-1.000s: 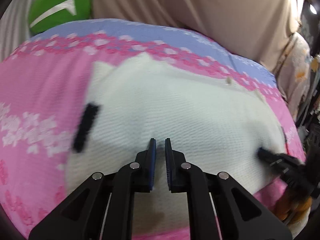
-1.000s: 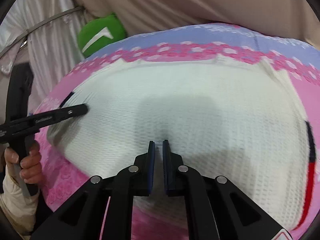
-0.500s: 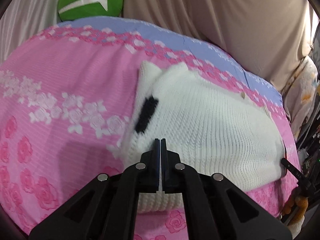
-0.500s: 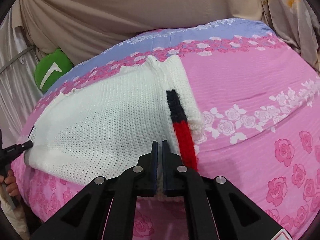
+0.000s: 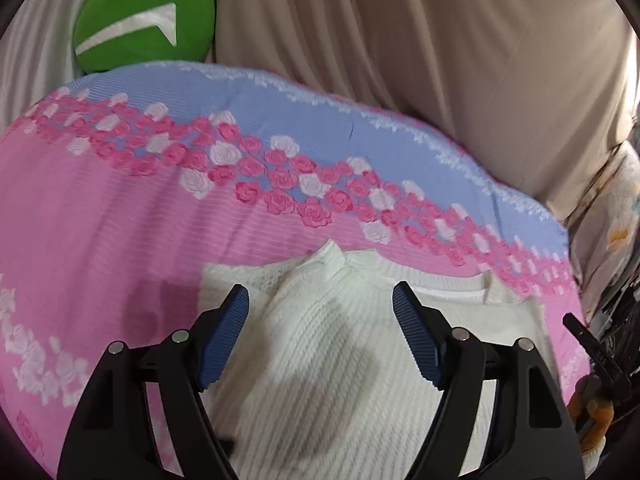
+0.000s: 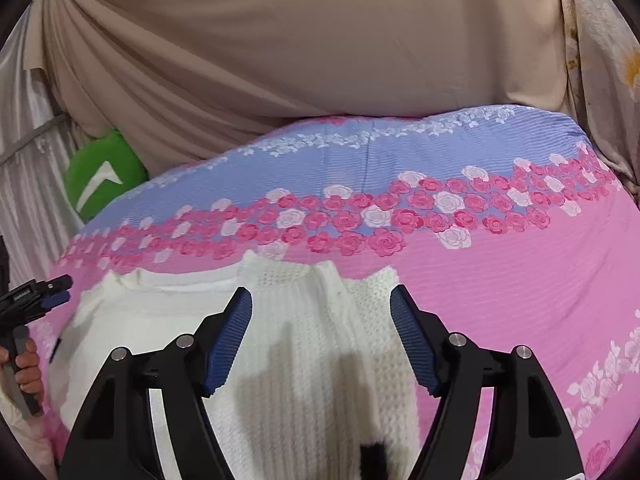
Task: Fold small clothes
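A small white knitted sweater (image 5: 332, 360) lies folded on the pink rose-patterned bedspread (image 5: 100, 220). My left gripper (image 5: 320, 320) is open and empty, hovering just above the sweater's left part. My right gripper (image 6: 320, 320) is open and empty above the sweater's right part (image 6: 304, 344), where a folded edge and a small black patch (image 6: 374, 454) show. The left gripper's tip (image 6: 44, 292) and the hand holding it appear at the left edge of the right wrist view. The right gripper's tip (image 5: 580, 332) shows at the right edge of the left wrist view.
A green cushion (image 5: 144, 36) with a white mark rests at the bed's far left corner. Beige draped cloth (image 5: 420, 60) hangs behind the bed. A floral fabric (image 6: 600, 52) hangs at the right. The bedspread's blue band (image 6: 360, 160) runs along the far edge.
Both grippers were shut on the sweater's edge half a second ago; both now stand open and the sweater lies folded farther up the bed.
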The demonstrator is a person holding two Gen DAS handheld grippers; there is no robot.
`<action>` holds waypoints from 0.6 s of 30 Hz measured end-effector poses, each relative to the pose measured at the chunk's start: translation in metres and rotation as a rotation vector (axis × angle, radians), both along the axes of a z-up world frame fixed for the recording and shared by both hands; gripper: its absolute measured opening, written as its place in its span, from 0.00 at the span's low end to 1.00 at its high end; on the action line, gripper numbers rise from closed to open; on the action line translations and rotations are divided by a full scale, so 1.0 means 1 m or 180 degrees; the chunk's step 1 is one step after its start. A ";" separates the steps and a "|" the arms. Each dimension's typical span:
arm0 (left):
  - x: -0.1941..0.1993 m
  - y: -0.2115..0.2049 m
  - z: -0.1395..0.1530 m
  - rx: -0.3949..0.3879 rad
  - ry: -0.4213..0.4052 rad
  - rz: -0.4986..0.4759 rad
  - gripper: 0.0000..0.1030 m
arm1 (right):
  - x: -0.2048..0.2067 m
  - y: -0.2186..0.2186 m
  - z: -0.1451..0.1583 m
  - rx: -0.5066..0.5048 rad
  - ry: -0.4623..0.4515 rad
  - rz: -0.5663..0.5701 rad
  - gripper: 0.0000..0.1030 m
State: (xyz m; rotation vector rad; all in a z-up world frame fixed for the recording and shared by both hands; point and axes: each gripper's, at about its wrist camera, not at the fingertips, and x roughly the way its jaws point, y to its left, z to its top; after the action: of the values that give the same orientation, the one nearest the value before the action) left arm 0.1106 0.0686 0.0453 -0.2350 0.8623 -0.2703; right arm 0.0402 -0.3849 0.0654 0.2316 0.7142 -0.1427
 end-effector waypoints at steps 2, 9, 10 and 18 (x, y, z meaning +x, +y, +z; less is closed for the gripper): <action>0.012 -0.010 -0.016 0.0090 0.0139 -0.0035 0.59 | 0.016 -0.008 -0.018 0.0036 0.0212 -0.0083 0.66; 0.016 -0.013 -0.013 0.0268 0.0002 0.0038 0.07 | -0.006 -0.001 0.027 0.0226 -0.0523 0.0337 0.07; 0.012 -0.010 -0.003 0.0242 -0.0103 0.0075 0.07 | -0.013 -0.004 0.040 0.0255 -0.0687 0.0338 0.07; 0.028 -0.004 -0.035 0.0449 0.0090 0.0201 0.08 | 0.032 -0.027 -0.031 0.0378 0.0267 0.0136 0.06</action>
State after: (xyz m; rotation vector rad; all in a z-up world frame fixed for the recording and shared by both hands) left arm 0.1385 0.0647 0.0098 -0.1347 0.8964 -0.1468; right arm 0.0721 -0.4116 0.0341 0.3251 0.8115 -0.0697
